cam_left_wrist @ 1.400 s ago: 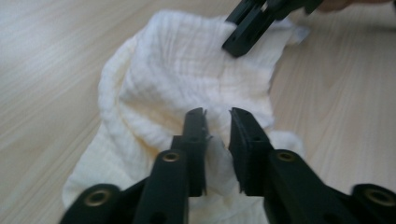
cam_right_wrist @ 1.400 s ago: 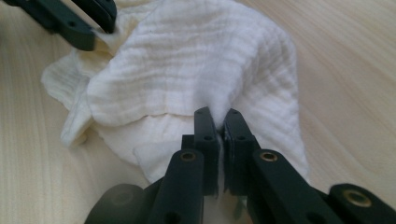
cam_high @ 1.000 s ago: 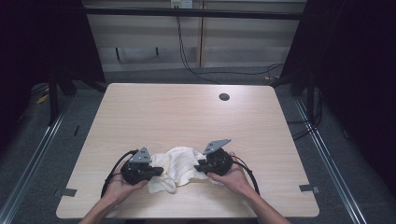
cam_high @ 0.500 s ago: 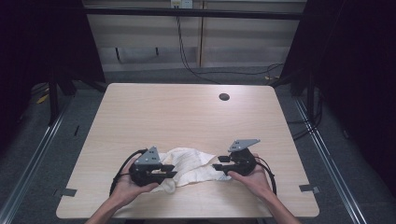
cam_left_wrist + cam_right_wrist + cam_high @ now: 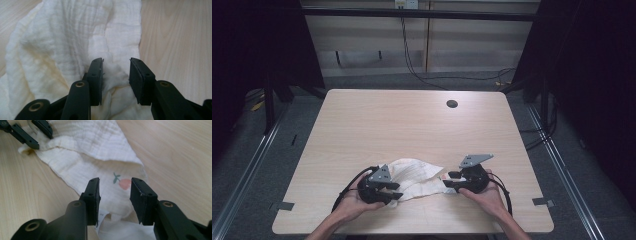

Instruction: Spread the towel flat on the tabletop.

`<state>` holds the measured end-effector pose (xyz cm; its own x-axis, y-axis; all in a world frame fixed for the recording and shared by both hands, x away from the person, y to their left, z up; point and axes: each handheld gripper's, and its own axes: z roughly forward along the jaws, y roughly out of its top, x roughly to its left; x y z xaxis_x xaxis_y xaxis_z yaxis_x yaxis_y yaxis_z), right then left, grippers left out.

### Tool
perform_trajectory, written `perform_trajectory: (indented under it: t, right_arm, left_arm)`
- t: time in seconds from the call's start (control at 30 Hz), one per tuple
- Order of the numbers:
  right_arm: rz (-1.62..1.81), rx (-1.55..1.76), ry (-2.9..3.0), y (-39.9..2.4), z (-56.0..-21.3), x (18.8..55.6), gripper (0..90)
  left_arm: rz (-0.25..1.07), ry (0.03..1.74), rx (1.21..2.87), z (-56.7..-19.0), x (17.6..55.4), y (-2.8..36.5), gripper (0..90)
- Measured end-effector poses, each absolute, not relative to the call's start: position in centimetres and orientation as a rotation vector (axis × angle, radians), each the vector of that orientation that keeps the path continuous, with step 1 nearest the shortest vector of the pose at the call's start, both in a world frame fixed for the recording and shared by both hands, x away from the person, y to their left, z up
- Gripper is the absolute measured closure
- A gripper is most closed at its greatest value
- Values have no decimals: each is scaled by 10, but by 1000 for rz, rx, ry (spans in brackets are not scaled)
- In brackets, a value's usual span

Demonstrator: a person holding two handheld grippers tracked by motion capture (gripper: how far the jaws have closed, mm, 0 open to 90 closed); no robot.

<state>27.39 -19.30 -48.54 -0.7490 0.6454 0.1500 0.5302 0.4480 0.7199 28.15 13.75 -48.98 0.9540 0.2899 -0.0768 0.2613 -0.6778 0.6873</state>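
While both grippers' jaws have just shifted and stand apart astride the white muslin cloth (image 5: 417,175), left gripper (image 5: 115,75) and right gripper (image 5: 114,195) should bite deeper folds between the fingers before closing.

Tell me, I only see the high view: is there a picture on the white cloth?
Observer: Yes, the right gripper view shows a small pink fruit print on the cloth.
Operator: Is the right gripper squeezing it?
Observer: No, its jaws stand apart on either side of the print; they have just been closing slightly.
Operator: And the left gripper?
Observer: Its jaws have just been opening; the left gripper view shows cloth between them, unpinched.
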Motion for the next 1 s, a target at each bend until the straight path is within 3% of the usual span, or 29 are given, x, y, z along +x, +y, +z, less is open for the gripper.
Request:
perform_trajectory:
  t: [0.5,0.73,1.0]
  right_arm:
    - [1145,1134,2499,-209,-487,277,605]
    - [1159,1119,2505,-209,-486,275,587]
    - [1140,1098,2527,-205,-487,273,580]
  left_arm:
    - [107,311,2387,-492,273,131,657]
    - [31,352,2341,-490,278,134,836]
    - [22,379,2271,-479,278,132,869]
